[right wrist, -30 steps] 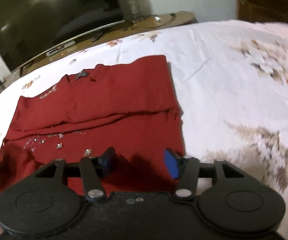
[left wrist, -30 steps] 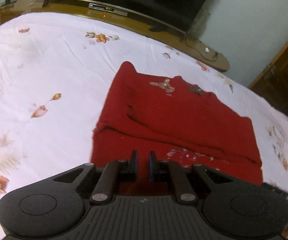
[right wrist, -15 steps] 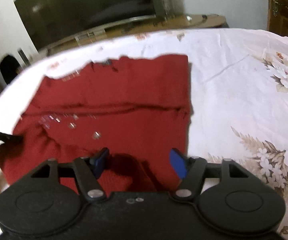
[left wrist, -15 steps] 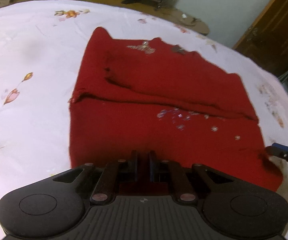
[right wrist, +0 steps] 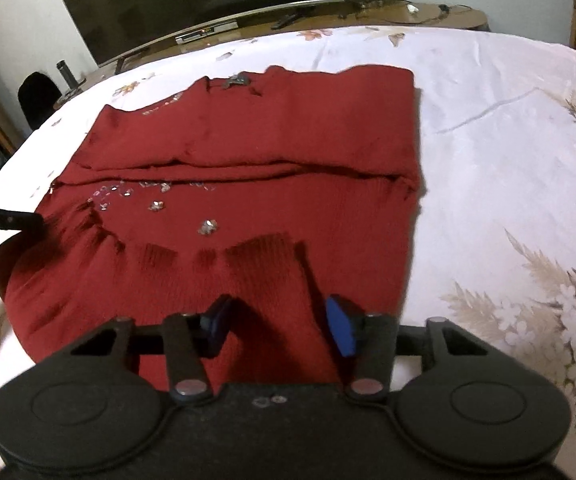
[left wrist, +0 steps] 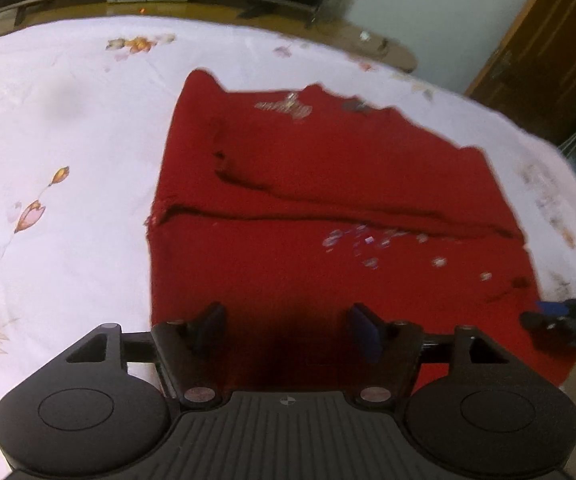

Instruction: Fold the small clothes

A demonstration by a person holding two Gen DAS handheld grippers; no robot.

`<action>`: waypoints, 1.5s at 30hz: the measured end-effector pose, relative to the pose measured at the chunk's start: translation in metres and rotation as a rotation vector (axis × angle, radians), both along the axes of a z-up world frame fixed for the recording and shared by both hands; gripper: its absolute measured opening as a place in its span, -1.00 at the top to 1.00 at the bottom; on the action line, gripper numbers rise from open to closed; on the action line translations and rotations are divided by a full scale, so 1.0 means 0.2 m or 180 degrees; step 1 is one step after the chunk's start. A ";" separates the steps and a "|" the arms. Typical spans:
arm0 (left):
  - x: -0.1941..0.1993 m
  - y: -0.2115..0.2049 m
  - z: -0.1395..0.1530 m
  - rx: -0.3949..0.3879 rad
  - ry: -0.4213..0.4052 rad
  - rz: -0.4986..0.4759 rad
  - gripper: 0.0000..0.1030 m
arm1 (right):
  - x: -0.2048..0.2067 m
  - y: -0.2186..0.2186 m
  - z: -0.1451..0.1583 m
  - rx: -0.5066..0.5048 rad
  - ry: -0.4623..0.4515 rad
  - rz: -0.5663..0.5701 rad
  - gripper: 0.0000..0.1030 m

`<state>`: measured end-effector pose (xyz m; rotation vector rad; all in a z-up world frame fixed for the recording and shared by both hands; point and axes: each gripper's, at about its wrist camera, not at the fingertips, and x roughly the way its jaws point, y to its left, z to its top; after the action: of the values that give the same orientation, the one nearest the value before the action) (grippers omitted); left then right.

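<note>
A red sweater (left wrist: 328,208) lay flat on a flowered bedsheet (left wrist: 67,140), a fold line running across its middle and small sequins (right wrist: 207,227) scattered over the front panel. The left gripper (left wrist: 285,330) hung over the garment's near edge with its jaws spread wide, holding nothing. The right gripper (right wrist: 279,326) sat over the opposite near corner, its blue-padded jaws likewise apart, the knit bunched into ripples just ahead of them. A television (right wrist: 191,4) stood on a wooden stand (right wrist: 428,14) beyond the bed.
</note>
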<state>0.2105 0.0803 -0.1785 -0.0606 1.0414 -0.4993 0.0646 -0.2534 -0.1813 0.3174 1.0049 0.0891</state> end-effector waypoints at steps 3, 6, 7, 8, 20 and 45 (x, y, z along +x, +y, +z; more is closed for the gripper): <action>0.00 0.00 -0.02 -0.0137 0.0061 -0.0103 -0.30 | 0.02 0.03 0.01 -0.0014 0.0023 0.0137 0.54; -0.02 -0.04 -0.03 -0.0111 0.0098 -0.0236 0.76 | 0.02 0.05 0.03 -0.0031 0.0000 0.0240 0.84; -0.02 -0.05 -0.03 -0.0066 0.0073 -0.0229 0.89 | 0.02 0.06 0.04 -0.0053 -0.0019 0.0261 0.85; -0.03 -0.04 -0.03 -0.0054 0.0032 -0.0225 0.90 | 0.01 0.06 0.05 -0.0055 -0.0045 0.0252 0.88; 0.01 0.03 0.19 -0.0578 -0.0443 0.0066 0.92 | -0.01 0.00 0.23 0.0098 -0.0519 -0.0064 0.90; 0.62 -0.08 0.22 -0.0703 -0.0981 0.0810 0.92 | 0.64 -0.31 0.24 -0.0129 -0.0940 -0.0647 0.90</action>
<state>0.3341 0.0650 -0.1352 -0.2994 0.6624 -0.3753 0.1922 -0.3153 -0.1323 0.3562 0.6771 -0.0673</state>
